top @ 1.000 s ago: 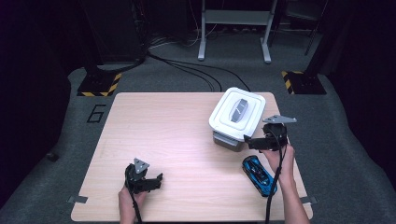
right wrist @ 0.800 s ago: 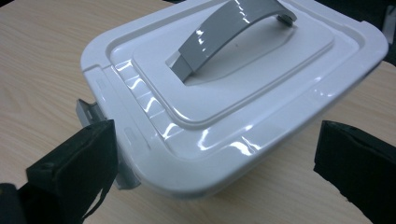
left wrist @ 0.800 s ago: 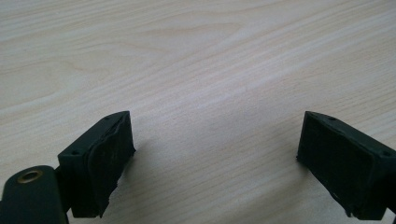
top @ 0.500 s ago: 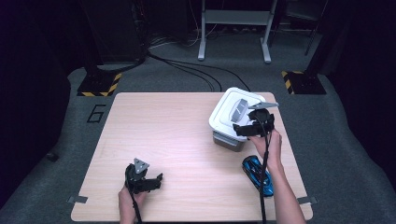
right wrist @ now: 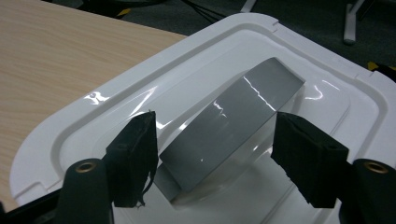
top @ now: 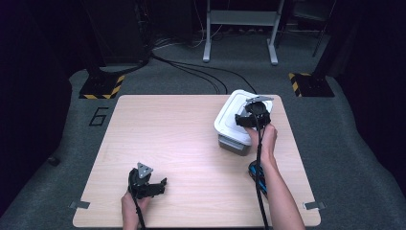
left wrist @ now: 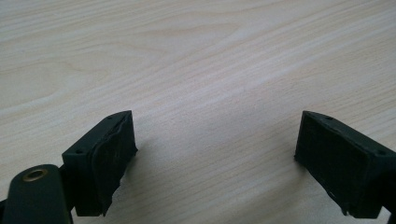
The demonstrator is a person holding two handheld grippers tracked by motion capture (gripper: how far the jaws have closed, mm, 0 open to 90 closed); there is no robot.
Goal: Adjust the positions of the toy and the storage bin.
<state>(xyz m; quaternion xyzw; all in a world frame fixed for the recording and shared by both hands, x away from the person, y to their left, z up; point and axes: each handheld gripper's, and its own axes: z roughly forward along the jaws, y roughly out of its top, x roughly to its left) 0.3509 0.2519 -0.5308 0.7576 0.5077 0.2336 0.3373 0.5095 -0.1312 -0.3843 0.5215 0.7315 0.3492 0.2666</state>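
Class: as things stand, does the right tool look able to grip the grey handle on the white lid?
Probably yes: the right tool is open, its jaws either side of the grey handle, with nothing between them.

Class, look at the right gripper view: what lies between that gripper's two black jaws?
The grey handle of the white lid lies between the open jaws of the right gripper; neither jaw has clamped it.

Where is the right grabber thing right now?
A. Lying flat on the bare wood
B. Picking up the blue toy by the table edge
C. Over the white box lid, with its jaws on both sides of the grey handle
C. The right gripper is over the white box lid, its open jaws on either side of the grey handle, not closed on it.
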